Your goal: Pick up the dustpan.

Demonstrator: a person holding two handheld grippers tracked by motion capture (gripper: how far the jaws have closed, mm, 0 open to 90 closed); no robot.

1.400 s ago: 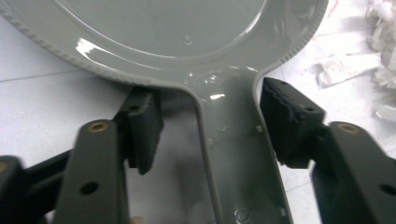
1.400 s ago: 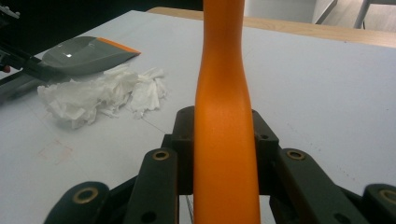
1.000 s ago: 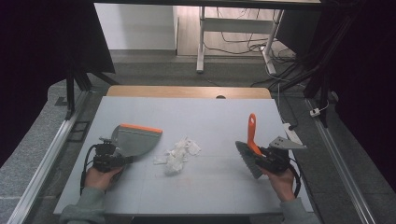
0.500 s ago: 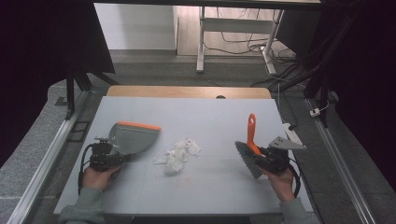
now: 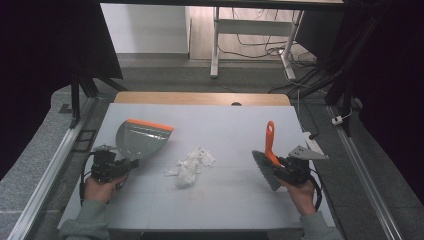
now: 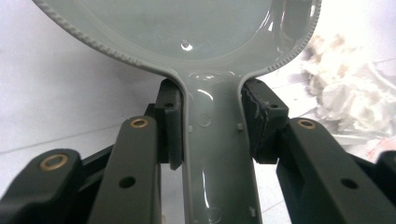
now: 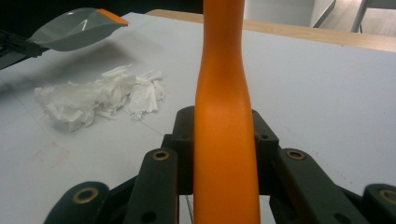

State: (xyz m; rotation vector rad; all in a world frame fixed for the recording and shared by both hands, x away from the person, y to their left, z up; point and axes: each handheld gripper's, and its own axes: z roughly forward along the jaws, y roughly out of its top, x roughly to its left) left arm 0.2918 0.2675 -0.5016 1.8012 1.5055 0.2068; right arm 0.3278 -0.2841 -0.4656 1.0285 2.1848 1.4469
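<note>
My left gripper (image 5: 131, 163) (image 6: 212, 126) is shut on the handle of a grey dustpan (image 5: 139, 140) (image 6: 187, 32) with an orange front lip, held at the table's left. My right gripper (image 5: 280, 162) (image 7: 224, 140) is shut on the orange handle of a hand brush (image 5: 269, 145) (image 7: 223, 93), whose grey bristles (image 5: 264, 170) point down to the left. A heap of crumpled white paper scraps (image 5: 189, 164) (image 7: 95, 95) (image 6: 350, 88) lies on the white table (image 5: 220, 200) between the two tools. In the right gripper view the dustpan (image 7: 70, 32) hovers above the table at upper left.
A wooden strip (image 5: 200, 98) runs along the table's far edge. Metal rails (image 5: 55, 160) flank both sides. Beyond the table stand a white desk frame (image 5: 216, 40) and loose cables on the floor.
The dustpan has drifted slightly to the left and tilted a little. The brush and right gripper have hardly moved.
</note>
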